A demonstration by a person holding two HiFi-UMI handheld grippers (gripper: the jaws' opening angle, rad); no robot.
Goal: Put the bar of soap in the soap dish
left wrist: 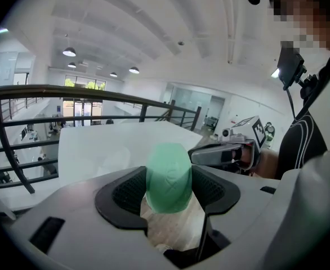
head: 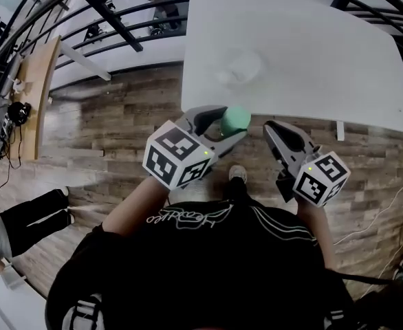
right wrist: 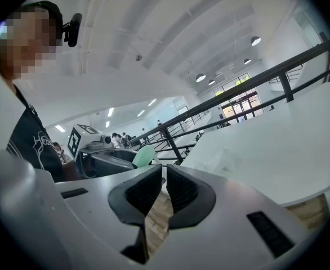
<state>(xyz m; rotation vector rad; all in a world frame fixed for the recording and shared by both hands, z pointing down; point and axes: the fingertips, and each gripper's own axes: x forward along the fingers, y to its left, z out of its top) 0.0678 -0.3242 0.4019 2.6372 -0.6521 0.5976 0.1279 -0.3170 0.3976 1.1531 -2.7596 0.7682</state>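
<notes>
My left gripper (left wrist: 168, 193) is clamped on the green bar of soap (left wrist: 169, 170) across its broad sides. It looks stiff, light and probably slick, so an even squeeze suits it. The soap dish (head: 241, 67) sits at twelve o'clock on the table (head: 325, 53). My right gripper (right wrist: 165, 189) is all but closed, with nothing in it.

A white tabletop (head: 311, 53) stands on a wood-plank floor (head: 119, 115). A pale, faintly visible soap dish (head: 240, 67) lies on it, toward its left edge, a little back from the near edge.
</notes>
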